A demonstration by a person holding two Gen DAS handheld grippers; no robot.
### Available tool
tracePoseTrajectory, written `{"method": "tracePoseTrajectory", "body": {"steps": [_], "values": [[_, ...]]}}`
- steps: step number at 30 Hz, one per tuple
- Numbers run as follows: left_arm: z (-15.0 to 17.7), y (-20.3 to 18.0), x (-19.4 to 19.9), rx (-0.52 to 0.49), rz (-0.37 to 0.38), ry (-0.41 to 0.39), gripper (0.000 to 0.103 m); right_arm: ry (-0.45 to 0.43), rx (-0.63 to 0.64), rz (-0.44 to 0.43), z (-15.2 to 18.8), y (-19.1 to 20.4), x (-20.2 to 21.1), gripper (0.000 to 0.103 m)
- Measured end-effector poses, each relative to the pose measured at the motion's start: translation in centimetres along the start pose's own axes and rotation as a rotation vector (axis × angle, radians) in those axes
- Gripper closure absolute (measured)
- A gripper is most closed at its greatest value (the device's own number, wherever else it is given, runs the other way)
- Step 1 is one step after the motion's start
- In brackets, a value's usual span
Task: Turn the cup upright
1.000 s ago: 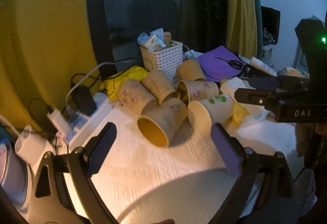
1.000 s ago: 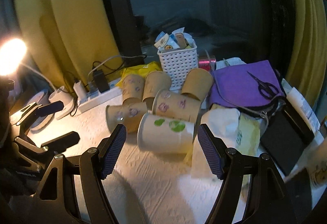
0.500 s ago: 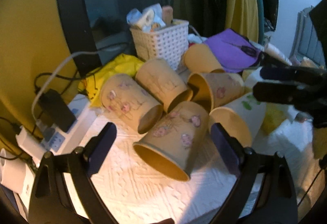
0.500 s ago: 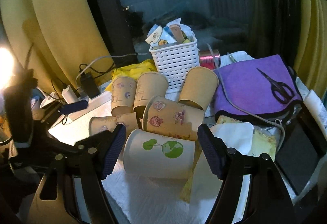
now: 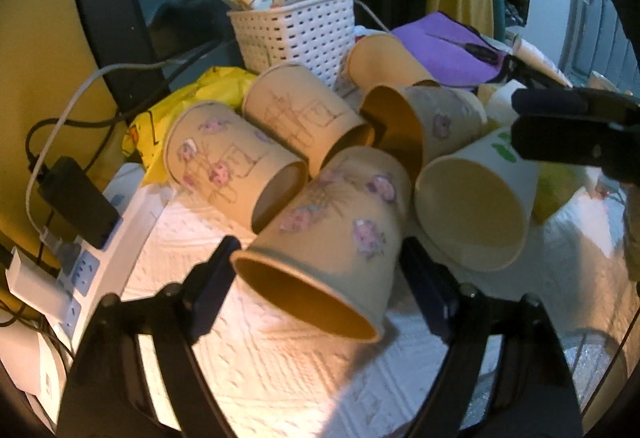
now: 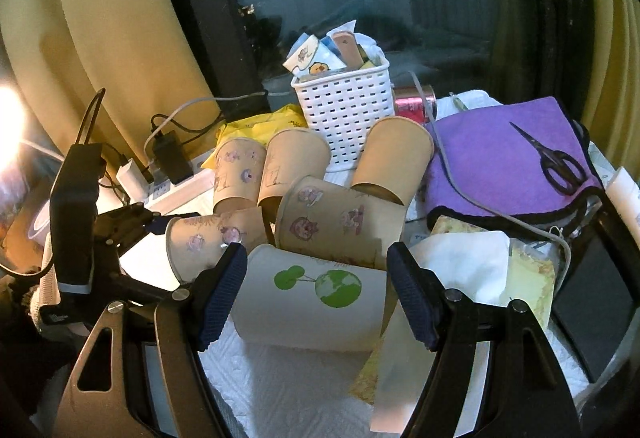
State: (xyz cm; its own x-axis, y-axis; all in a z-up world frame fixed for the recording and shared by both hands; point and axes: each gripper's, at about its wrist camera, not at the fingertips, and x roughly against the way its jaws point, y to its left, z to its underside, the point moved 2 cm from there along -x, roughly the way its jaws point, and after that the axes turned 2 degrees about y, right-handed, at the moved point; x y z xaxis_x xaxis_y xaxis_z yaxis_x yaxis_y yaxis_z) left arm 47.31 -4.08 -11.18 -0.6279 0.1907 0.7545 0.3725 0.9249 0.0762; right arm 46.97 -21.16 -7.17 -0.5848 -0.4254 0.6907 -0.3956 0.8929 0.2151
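Several paper cups lie on their sides in a pile on white paper towel. My left gripper [image 5: 320, 282] is open, its fingers on either side of the rim of a tan cup with pink stickers [image 5: 332, 234], which also shows in the right wrist view [image 6: 208, 242]. My right gripper [image 6: 316, 286] is open around a white cup with a green globe print [image 6: 312, 294], lying on its side; this cup also shows in the left wrist view [image 5: 476, 206]. I cannot tell whether the pads touch the cups.
A white basket [image 6: 344, 102] full of small items stands behind the pile. A purple cloth [image 6: 504, 158] with scissors [image 6: 556, 162] lies at the right. A power strip [image 5: 96, 250] with plugs and cables lies at the left. A tissue and yellow packet [image 6: 500, 274] lie right of the white cup.
Both grippers have moved forward to the pile. The left one now straddles the pink-sticker cup and the right one straddles the white globe cup.
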Motion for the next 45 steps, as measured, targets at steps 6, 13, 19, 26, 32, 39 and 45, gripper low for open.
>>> {"method": "tracePoseTrajectory", "body": {"steps": [6,13,19,26,32,39,45], "values": [[0.7,0.0,1.4,0.011,0.015,-0.006,0.022,0.001,0.003,0.005,0.3,0.3,0.3,0.028],[2.2,-0.3,4.7,0.031,0.029,-0.012,0.022,0.005,0.02,-0.002,1.1,1.6,1.7,0.028],[4.0,-1.4,8.8,0.04,0.036,-0.036,0.022,0.001,0.039,-0.01,2.2,3.1,3.7,0.028],[7.2,-3.7,13.1,0.068,0.058,-0.055,0.022,0.014,0.038,-0.015,5.0,4.5,6.2,0.028],[10.5,-6.4,16.0,0.068,0.081,-0.056,0.022,0.064,0.045,-0.022,8.8,6.1,7.7,0.028],[14.2,-9.4,17.6,0.06,0.103,-0.048,0.022,0.112,0.034,-0.029,12.7,7.3,8.7,0.028],[16.1,-11.2,17.5,0.059,0.14,-0.028,0.022,0.14,0.014,-0.034,15.5,7.6,9.4,0.028]]}}
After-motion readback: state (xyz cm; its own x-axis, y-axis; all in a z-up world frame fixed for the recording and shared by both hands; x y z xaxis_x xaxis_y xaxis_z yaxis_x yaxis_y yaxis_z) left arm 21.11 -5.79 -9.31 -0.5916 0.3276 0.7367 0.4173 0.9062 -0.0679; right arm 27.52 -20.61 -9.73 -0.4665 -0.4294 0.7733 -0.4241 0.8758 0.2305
